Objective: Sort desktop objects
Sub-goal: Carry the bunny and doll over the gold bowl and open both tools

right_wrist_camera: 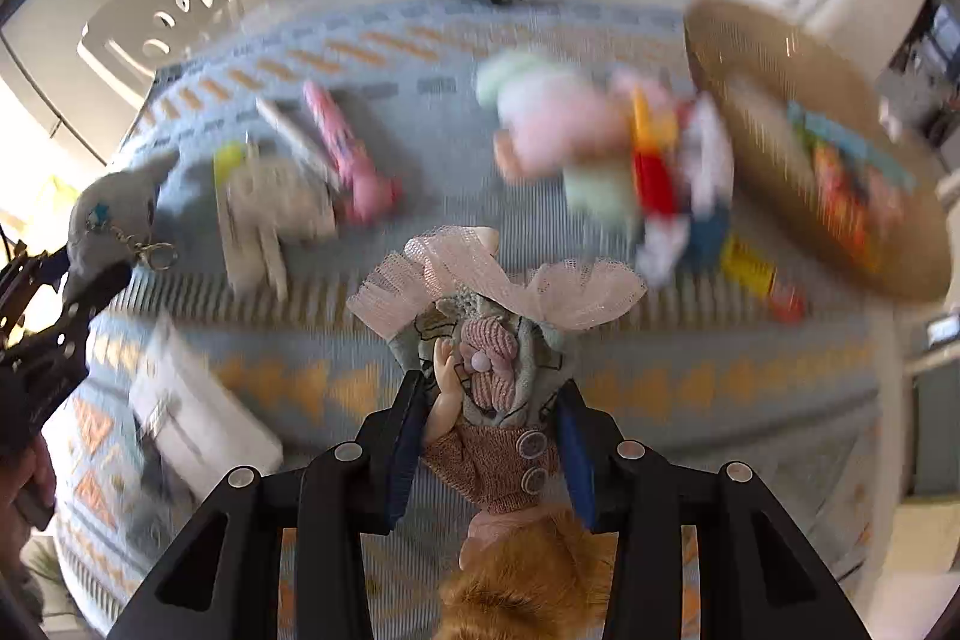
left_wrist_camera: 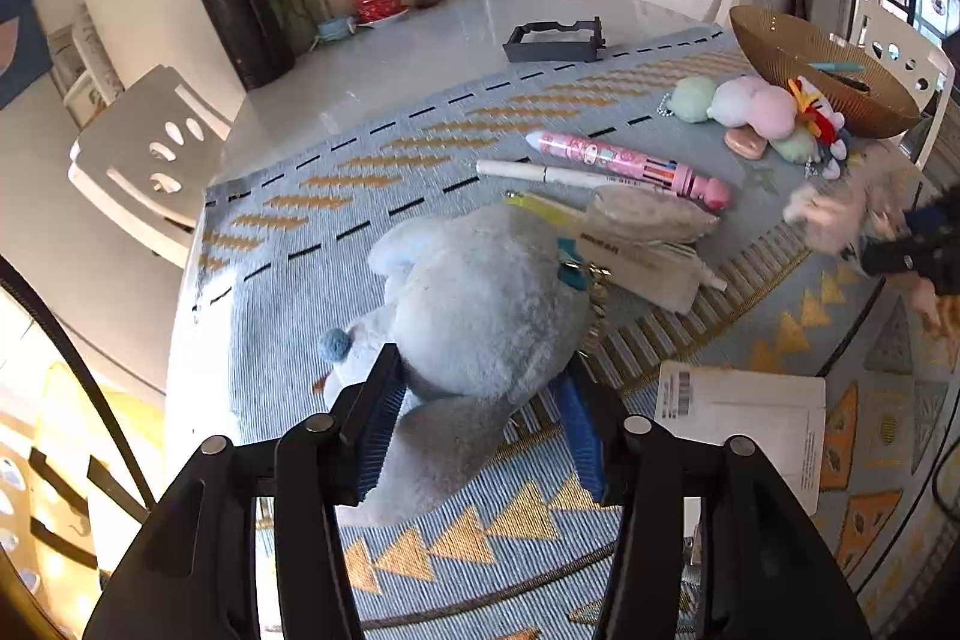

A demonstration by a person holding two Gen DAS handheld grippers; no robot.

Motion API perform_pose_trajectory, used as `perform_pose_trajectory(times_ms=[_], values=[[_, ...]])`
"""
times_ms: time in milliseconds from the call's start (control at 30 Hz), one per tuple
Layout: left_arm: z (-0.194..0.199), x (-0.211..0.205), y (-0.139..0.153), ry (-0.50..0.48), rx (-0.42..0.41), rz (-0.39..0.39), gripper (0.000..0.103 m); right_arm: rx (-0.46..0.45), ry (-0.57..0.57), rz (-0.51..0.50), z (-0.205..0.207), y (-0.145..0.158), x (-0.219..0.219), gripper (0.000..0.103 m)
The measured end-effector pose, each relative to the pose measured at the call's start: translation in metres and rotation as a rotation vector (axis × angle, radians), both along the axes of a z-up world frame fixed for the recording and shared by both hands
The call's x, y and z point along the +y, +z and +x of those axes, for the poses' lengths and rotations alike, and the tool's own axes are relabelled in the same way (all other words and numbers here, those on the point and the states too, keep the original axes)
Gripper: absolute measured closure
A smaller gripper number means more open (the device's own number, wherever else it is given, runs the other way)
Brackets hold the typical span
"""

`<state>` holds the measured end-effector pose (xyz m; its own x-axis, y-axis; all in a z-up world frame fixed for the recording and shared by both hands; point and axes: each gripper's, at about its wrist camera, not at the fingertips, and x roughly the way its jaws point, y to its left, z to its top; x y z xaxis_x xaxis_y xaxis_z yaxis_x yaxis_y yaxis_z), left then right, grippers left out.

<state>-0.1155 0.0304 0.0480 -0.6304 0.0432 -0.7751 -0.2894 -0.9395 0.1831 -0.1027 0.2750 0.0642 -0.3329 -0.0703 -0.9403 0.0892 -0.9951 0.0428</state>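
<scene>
Grey-blue plush fur fills the centre of the left wrist view: a fluffy grey-blue stuffed toy with a small blue pompom lies on the woven blue-and-orange patterned cloth covering the table. The left hand-held gripper straddles the toy's lower part, its blue-padded fingers on either flank and touching the fur; whether they truly squeeze it I cannot tell.

At about one o'clock from the toy lie a fat pink multicolour pen, a slim white pen and a beige furry pouch, close together. Further out at two o'clock sits a cluster of pastel plush balls, just beside a brown woven bowl that holds a teal pen. A white paper sheet with a barcode lies at four o'clock from the toy.

In the blurred right wrist view, the right hand-held gripper is clamped on a small doll with orange hair, a pink knitted cardigan and a pale tulle skirt, held above the cloth. The bowl stands at two o'clock from the doll, well apart.
</scene>
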Motion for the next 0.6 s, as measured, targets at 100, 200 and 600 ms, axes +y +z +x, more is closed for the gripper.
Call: perform_pose_trajectory(times_ms=[100, 200, 600], values=[[0.001, 0.001, -0.008, 0.034, 0.006, -0.043, 0.043, -0.045, -0.021, -0.028, 0.003, -0.015, 0.005, 0.059], [0.004, 0.008, -0.018, 0.042, 0.060, -0.136, 0.039, -0.036, -0.002, -0.011, 0.002, -0.014, 0.000, 0.058], [-0.027, 0.047, -0.032, -0.161, 0.138, -0.306, 0.046, -0.029, 0.020, 0.021, 0.000, -0.023, -0.007, 0.053]])
